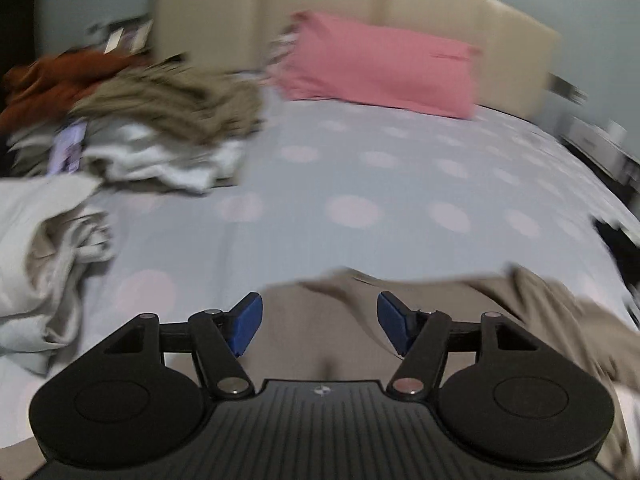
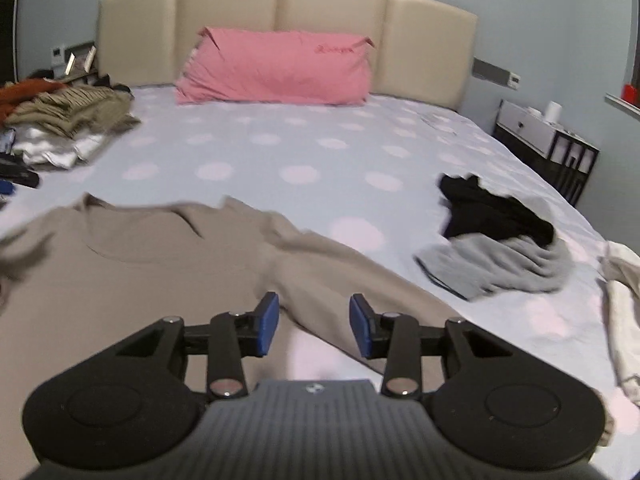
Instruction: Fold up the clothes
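**Beige top laid out, first fold not yet begun**

Beige long-sleeved cotton top (image 2: 132,280) lies flat on the dotted lilac bedsheet (image 2: 304,148); left tongs (image 1: 319,326) and right tongs (image 2: 313,326) both spread, pinching nothing; next, probably, pinch the sleeve (image 2: 360,280) and fold inward.

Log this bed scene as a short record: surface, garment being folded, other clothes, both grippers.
surface: spotted bedsheet, pink pillow by the headboard
garment: tan sweatshirt, spread flat
other clothes: black and grey heap; folded stack
left gripper: jaws open, empty
right gripper: jaws open, empty, above the sleeve
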A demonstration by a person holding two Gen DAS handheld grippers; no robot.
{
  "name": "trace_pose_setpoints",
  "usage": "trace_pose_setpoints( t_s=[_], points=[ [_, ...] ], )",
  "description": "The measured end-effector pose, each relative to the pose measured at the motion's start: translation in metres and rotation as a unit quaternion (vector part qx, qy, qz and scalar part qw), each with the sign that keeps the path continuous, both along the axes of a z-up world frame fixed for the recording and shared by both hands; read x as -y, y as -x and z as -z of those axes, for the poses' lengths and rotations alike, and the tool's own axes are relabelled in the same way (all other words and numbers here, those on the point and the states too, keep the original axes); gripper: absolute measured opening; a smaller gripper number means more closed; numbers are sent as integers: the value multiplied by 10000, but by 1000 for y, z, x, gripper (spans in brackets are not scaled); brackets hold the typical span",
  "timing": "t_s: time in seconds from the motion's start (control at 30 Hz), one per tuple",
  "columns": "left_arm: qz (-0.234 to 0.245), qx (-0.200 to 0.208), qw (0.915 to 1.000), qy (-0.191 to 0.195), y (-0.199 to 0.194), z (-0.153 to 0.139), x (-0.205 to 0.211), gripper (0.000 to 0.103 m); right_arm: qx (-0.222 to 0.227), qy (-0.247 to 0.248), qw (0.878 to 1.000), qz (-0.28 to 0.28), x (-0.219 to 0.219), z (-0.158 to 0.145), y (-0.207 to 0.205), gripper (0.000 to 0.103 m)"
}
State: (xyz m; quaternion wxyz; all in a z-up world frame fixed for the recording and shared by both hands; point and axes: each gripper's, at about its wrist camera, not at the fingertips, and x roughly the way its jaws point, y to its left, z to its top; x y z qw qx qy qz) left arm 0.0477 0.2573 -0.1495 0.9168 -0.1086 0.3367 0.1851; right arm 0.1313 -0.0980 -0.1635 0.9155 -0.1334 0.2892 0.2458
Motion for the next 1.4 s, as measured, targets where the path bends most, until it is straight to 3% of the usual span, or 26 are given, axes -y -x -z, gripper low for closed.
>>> trace_pose_setpoints(
  t_s=[0.1,0.2,0.4,0.57,0.73,0.8,0.83,0.93,1.1,1.17,1.2,1.4],
  points=[
    [750,-87,9971,-94,-1,2,45,62,-115,157,9998,8,22,8,-1,42],
    [1478,-170,9887,-168,3,9,90,62,-278,200,9994,-83,39,18,8,42],
    [2208,-391,9737,-392,19,24,129,63,-1051,49,9928,-580,65,41,31,41],
    [1909,-440,9804,-230,24,31,116,63,-1421,-355,9867,-702,60,54,18,39],
    [1606,-368,9863,-17,23,28,98,63,-1686,-1079,9782,-553,22,72,-29,37],
    [1581,-362,9867,-84,26,28,93,63,-1741,-1310,9754,-346,11,80,-46,22],
    [1570,-361,9869,-117,27,28,91,63,-1792,-1408,9735,-209,9,82,-52,5],
    [1458,-392,9885,-126,30,32,78,63,-1915,-1574,9687,-121,13,81,-64,3],
    [1248,-384,9914,-18,26,39,59,63,-1939,-1632,9673,-96,31,80,-72,6],
    [1207,-329,9921,-35,25,39,54,63,-1933,-1750,9651,-232,38,74,-76,25],
    [1192,-299,9924,-27,24,39,51,63,-1929,-1812,9639,-304,42,71,-77,29],
    [1111,-293,9933,104,20,44,36,63,-1417,-1902,9714,-110,53,41,-133,36]
  ],
)
